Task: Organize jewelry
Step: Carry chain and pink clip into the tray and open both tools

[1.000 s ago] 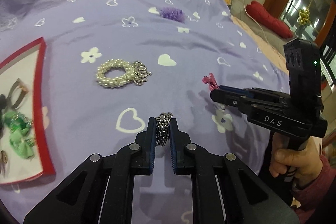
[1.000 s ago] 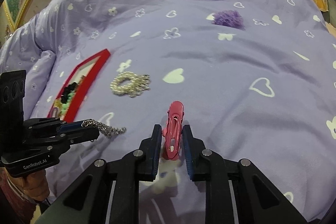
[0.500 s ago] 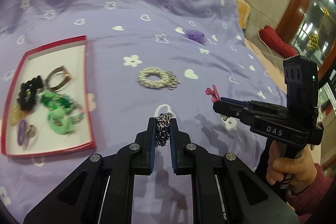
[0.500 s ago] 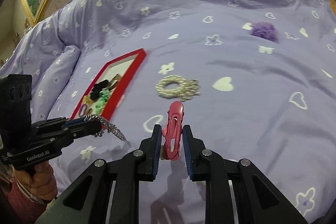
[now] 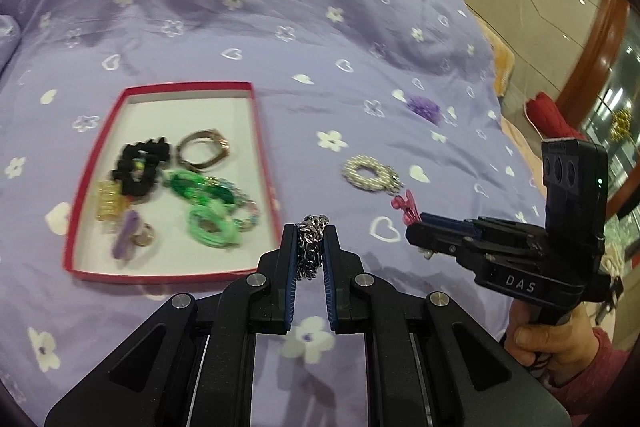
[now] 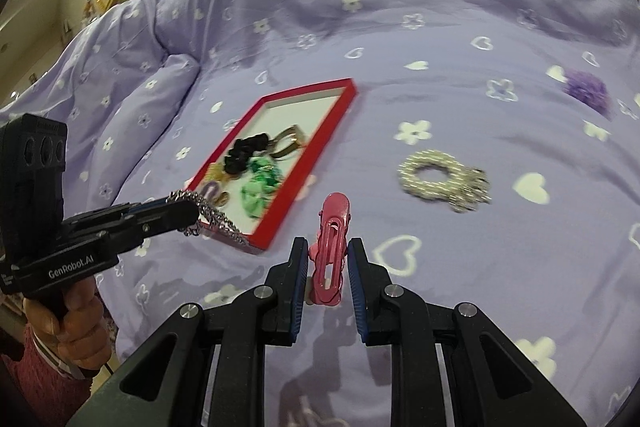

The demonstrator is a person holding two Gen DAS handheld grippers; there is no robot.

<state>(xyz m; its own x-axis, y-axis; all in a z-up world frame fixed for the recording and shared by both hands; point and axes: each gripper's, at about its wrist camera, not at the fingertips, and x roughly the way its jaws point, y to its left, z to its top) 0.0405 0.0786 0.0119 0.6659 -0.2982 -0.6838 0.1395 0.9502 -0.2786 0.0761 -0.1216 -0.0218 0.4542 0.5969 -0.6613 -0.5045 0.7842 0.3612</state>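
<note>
My left gripper (image 5: 310, 233) is shut on a silver chain (image 5: 310, 247), held above the bedspread just right of the red-rimmed tray's (image 5: 256, 131) near right corner. In the right wrist view the chain (image 6: 216, 215) dangles from that gripper (image 6: 188, 207) over the tray's (image 6: 320, 139) near corner. My right gripper (image 6: 327, 251) is shut on a pink hair clip (image 6: 330, 251); it also shows in the left wrist view (image 5: 414, 223) with the clip (image 5: 405, 205) sticking out. The tray holds several pieces of jewelry (image 5: 208, 203). A pearl bracelet (image 5: 370, 174) lies on the bed right of the tray.
A purple fluffy hair tie (image 5: 425, 107) lies farther back on the lilac bedspread (image 5: 280, 27); it shows in the right wrist view (image 6: 587, 90) too. The bed's right edge, floor and a red cushion (image 5: 554, 119) are at the right. A pillow (image 6: 140, 115) sits left.
Both grippers have lifted and pulled back and left, so the tray has come fully into view. The left gripper's chain now hangs at the tray's near corner. Both grips are unchanged.
</note>
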